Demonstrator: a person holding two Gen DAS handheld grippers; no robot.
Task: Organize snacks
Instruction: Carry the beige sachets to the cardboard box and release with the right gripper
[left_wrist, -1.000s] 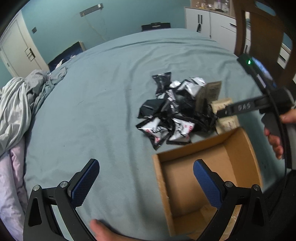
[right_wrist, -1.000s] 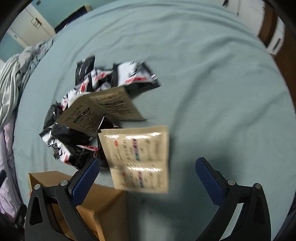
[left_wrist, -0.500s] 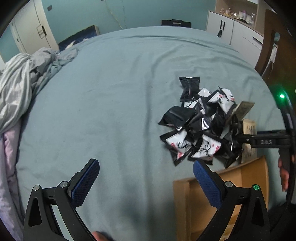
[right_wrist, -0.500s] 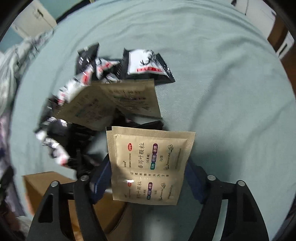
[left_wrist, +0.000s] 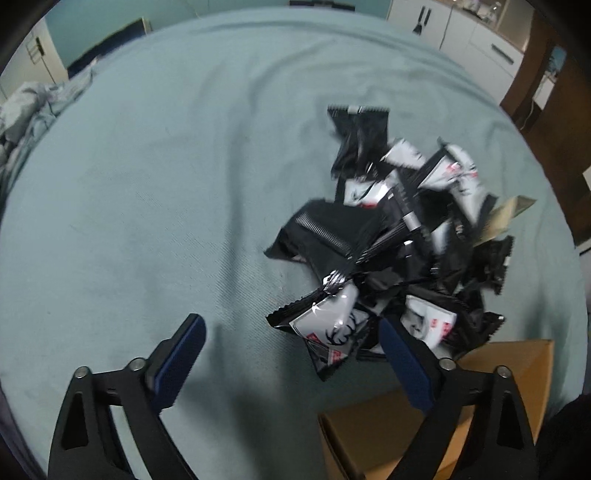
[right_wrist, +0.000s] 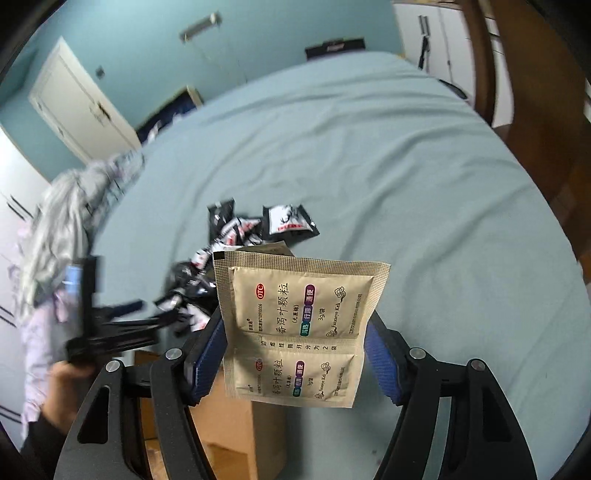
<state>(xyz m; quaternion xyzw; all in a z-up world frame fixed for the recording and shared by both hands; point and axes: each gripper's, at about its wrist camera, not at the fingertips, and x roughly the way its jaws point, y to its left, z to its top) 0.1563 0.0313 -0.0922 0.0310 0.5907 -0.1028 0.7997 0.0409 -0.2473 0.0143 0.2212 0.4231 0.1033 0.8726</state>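
Left gripper (left_wrist: 291, 354): jaws closing, nothing between them, at the near edge of the snack pile (left_wrist: 402, 243) on the bed (left_wrist: 147, 184). Box (left_wrist: 406, 435) beside the pile. Right gripper (right_wrist: 295, 354): clamped on a tan sachet (right_wrist: 299, 325), held above the bed.

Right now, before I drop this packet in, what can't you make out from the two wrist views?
- Box inside: left view cut off by the bottom edge and the left tongs; right view hidden behind the tan packet and right tongs.
- Dark snack pile: motion blur, count unclear.
- Second tan packet: mostly buried under the pile.
- Left tongs in right view: blurred, closing, empty.
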